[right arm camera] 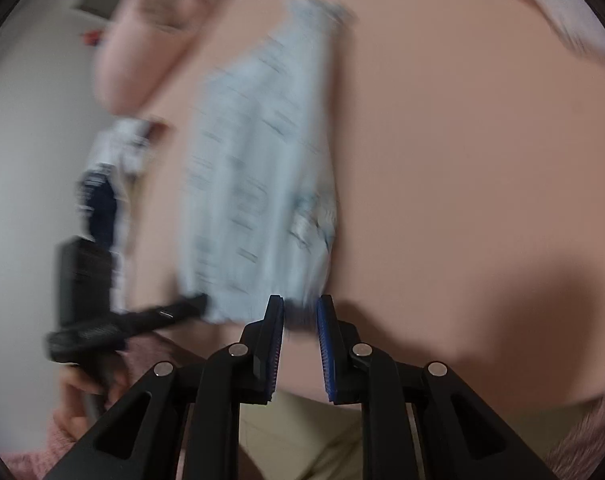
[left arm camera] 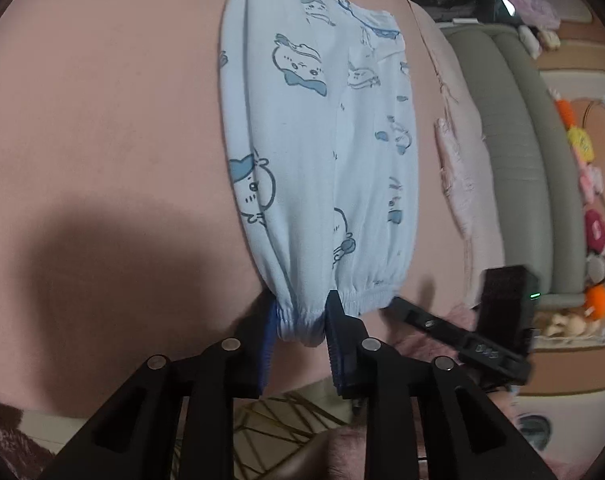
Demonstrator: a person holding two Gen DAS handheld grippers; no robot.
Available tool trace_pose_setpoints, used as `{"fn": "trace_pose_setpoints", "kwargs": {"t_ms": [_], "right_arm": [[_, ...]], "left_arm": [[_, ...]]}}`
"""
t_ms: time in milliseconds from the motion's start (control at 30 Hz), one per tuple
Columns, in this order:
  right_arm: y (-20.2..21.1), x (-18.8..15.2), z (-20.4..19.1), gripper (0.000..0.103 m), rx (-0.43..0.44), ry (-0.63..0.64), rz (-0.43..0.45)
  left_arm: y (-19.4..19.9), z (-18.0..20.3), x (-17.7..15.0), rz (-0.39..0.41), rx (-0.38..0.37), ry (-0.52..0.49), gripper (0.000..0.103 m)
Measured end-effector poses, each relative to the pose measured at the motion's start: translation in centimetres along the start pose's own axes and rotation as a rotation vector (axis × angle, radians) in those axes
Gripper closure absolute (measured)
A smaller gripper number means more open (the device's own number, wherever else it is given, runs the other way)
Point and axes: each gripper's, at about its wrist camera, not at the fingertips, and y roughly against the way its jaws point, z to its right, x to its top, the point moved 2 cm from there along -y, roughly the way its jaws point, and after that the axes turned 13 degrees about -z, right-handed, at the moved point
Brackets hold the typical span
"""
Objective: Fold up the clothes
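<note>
Where the left wrist camera looks down, light blue pajama pants (left arm camera: 322,152) lie folded lengthwise on a pink bed (left arm camera: 102,120), and the left hand-held gripper (left arm camera: 300,316) pinches their gathered cuff between its blue pads (left arm camera: 334,336). In the blurred right wrist view, the right hand-held gripper (right arm camera: 300,308) sits at the pants' near edge; whether it clamps the cloth, I cannot tell.
</note>
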Motion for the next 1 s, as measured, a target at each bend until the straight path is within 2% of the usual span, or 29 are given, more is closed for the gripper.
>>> {"fn": "trace_pose_setpoints", "kwargs": {"t_ms": [67,133,200,233,267,300,367,433,500,600,667,800,867,900,933,1000], "right_arm": [[1.2,-0.3,0.5,0.087,0.055,-0.029,0.018],[3.8,-0.4,0.0,0.087,0.022,0.001,0.067],[7.2,-0.2,-1.8,0.086,-0.083,0.13,0.182],[8.3,0.1,-3.0,0.086,-0.151,0.204,0.232],[8.7,0.6,-4.3,0.086,-0.204,0.272,0.262],[8.2,1.3,-5.4,0.085,-0.226,0.317,0.256],[6.3,3.1,-7.5,0.085,-0.248,0.39,0.214],[3.9,4.4,-8.7,0.085,-0.276,0.448,0.156],[1.4,5.5,-8.6,0.085,-0.262,0.455,0.079],[-1.6,6.7,-7.6,0.085,-0.225,0.441,-0.025],[-1.9,6.8,-6.1,0.087,-0.199,0.422,-0.052],[0.8,5.8,-3.3,0.09,-0.253,0.425,-0.043],[2.2,5.4,-2.3,0.085,-0.322,0.399,-0.031],[2.9,5.3,-2.1,0.085,-0.371,0.389,-0.014],[3.6,5.1,-2.5,0.085,-0.37,0.404,0.006],[4.2,4.7,-4.1,0.085,-0.317,0.453,0.045]], "left_arm": [[1.9,1.2,-0.4,0.018,0.092,-0.064,0.078],[4.2,3.6,-0.8,0.062,0.256,-0.225,0.078],[5.5,6.2,-0.7,0.134,0.464,-0.408,0.078],[5.8,7.4,-0.3,0.164,0.543,-0.491,0.078],[5.5,8.4,0.3,0.182,0.584,-0.559,0.078],[4.9,9.3,1.1,0.189,0.608,-0.616,0.078],[3.1,10.6,3.0,0.168,0.604,-0.693,0.078],[0.9,10.6,4.7,0.1,0.585,-0.715,0.078],[-1.0,10.1,5.9,0.03,0.582,-0.725,0.078],[-2.6,7.8,6.0,-0.043,0.633,-0.752,0.078],[-1.7,6.7,5.1,-0.035,0.619,-0.798,0.078],[0.4,5.2,4.3,-0.065,0.712,-0.783,0.077],[1.0,5.5,4.0,-0.054,0.743,-0.781,0.078],[1.1,6.1,3.8,-0.038,0.728,-0.789,0.078],[1.2,6.9,3.7,-0.01,0.681,-0.804,0.078],[0.3,8.5,3.6,0.016,0.597,-0.826,0.077]]}}
